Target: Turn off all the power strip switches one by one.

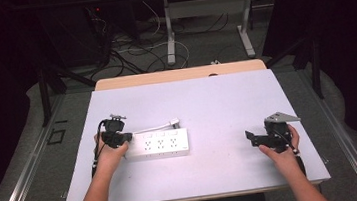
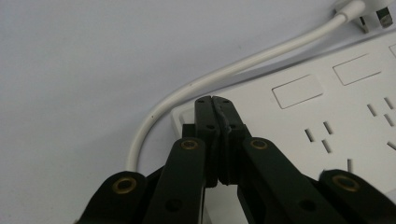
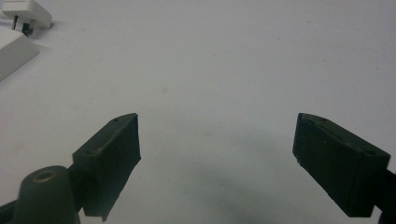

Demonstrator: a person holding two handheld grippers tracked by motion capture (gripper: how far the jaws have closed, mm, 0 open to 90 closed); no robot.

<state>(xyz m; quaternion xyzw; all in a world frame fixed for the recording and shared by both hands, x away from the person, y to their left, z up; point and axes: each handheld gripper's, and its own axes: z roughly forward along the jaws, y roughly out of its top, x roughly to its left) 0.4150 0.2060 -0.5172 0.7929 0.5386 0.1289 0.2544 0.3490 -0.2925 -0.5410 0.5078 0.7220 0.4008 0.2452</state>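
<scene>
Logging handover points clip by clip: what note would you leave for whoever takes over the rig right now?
Left tongs: shut, nothing between them, tip at the left end of the power strip where its cable leaves.
Right tongs: open and holding nothing, over bare table at the right.
Plug: lies loose behind the strip.
Done: nothing gripped or plugged in yet.
Left: probably take hold of the plug with the strip steadied.

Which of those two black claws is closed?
The left gripper, at the white power strip's cable end: its jaws meet. The right gripper's jaws stand wide apart.
</scene>
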